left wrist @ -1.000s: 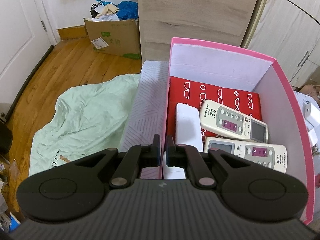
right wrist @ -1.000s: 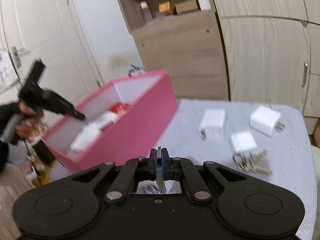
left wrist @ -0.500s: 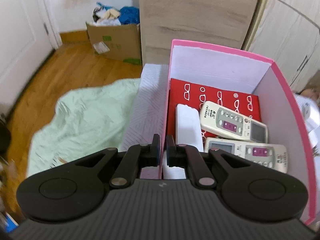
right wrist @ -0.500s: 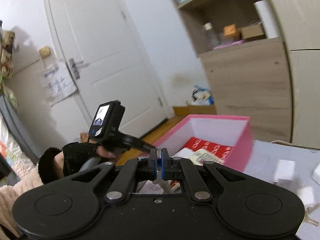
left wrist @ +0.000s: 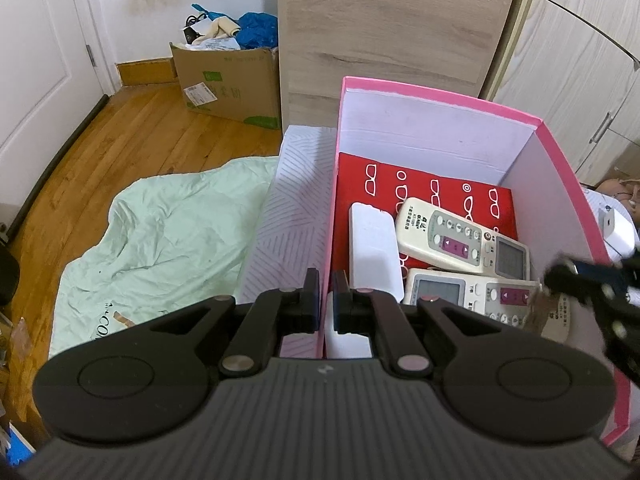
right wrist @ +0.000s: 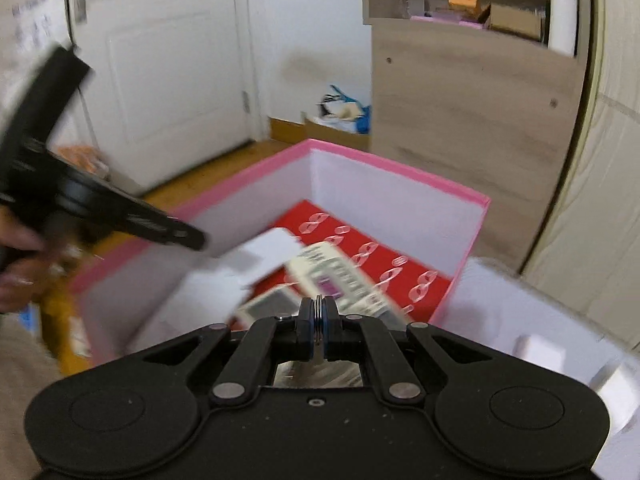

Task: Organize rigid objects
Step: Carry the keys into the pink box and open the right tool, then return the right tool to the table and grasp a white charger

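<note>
Keys (right wrist: pixel 318 322), thin metal, sit pinched between the right gripper (right wrist: pixel 318 330) fingers above the pink box (left wrist: pixel 560 168). Left gripper (left wrist: pixel 327 300) clamps the box's near wall. Two remotes (left wrist: pixel 460 236) lie inside, beyond.

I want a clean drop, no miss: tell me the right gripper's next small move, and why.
Probably lower it slightly, then open the fingers. The right gripper is shut on a thin metal key ring and sits over the open pink cardboard box, above the white remote controls. The left gripper clamps the box's side wall, which likely steadies it.
</note>
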### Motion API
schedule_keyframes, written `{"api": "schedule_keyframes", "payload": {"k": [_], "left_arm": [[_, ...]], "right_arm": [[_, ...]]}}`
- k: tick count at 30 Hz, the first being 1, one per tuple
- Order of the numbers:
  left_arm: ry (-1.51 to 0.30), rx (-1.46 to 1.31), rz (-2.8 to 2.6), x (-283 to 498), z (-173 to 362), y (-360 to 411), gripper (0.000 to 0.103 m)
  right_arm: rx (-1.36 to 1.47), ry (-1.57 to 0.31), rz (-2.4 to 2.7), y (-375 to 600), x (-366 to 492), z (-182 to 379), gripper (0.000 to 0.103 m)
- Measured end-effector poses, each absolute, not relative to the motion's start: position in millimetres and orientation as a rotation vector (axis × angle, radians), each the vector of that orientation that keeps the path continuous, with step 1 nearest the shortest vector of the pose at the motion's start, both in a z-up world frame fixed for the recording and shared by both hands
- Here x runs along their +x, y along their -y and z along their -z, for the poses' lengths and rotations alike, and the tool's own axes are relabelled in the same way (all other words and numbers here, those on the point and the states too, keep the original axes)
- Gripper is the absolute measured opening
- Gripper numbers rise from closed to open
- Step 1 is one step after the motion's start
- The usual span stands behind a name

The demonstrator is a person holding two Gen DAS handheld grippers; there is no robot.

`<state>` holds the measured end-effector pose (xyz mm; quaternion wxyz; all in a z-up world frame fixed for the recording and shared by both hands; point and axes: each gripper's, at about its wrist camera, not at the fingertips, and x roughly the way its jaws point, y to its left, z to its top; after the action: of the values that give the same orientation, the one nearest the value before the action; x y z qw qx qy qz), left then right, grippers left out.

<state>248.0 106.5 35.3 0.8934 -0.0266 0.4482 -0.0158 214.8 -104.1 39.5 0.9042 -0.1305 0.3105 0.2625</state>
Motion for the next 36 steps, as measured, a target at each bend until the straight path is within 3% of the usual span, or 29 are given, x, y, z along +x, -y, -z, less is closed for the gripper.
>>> {"api": "schedule_keyframes", "payload": {"k": [6, 8, 10, 21, 36], "left_arm": [[-0.930, -0.054, 0.032, 247, -35, -107, 0.005], [-0.930, -0.053, 0.031, 248, -35, -107, 0.005], [-0.930, -0.053, 0.031, 248, -34, -106, 0.005], [-0.934, -0.062, 0.031, 248, -33, -108, 0.005], [-0.940, -0.081, 0.034, 249, -34, -110, 0.005]], "right_arm": [[-0.263, -0.645, -0.485, 101, 242, -42, 0.008], [-0.223, -0.629, -0.485, 107, 241, -46, 0.019], [-0.160, -0.609, -0.501, 118, 233, -52, 0.024], [0.000, -0.560, -0.410, 208, 164, -64, 0.032], [0.072, -0.634, -0.175, 301, 135, -14, 0.041]]}}
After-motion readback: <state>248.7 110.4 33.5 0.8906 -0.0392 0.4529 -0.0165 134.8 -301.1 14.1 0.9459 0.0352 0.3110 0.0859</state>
